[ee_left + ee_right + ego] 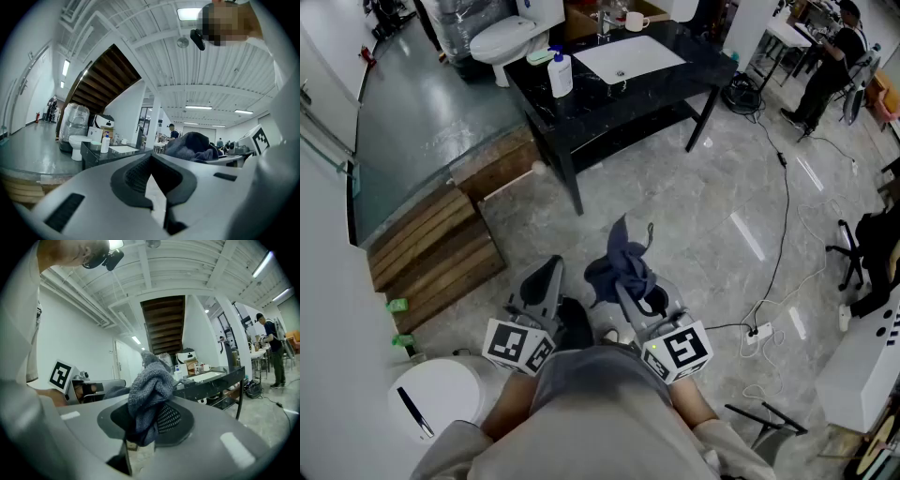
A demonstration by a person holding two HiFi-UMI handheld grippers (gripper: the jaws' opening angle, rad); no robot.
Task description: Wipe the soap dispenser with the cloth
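Note:
A white soap dispenser with a blue pump stands on the front left part of a black table, far ahead of both grippers. The left gripper view shows the dispenser small in the distance, and so does the right gripper view. My right gripper is shut on a dark blue-grey cloth, which bunches up above the jaws. My left gripper is shut with nothing in it. Both grippers are held low, close to my body, and point about level towards the table.
A white sink basin and a mug are on the table. A toilet stands behind it. Wooden steps lie to the left and a white bin near my left side. Cables and a power strip run along the floor on the right. A person stands far right.

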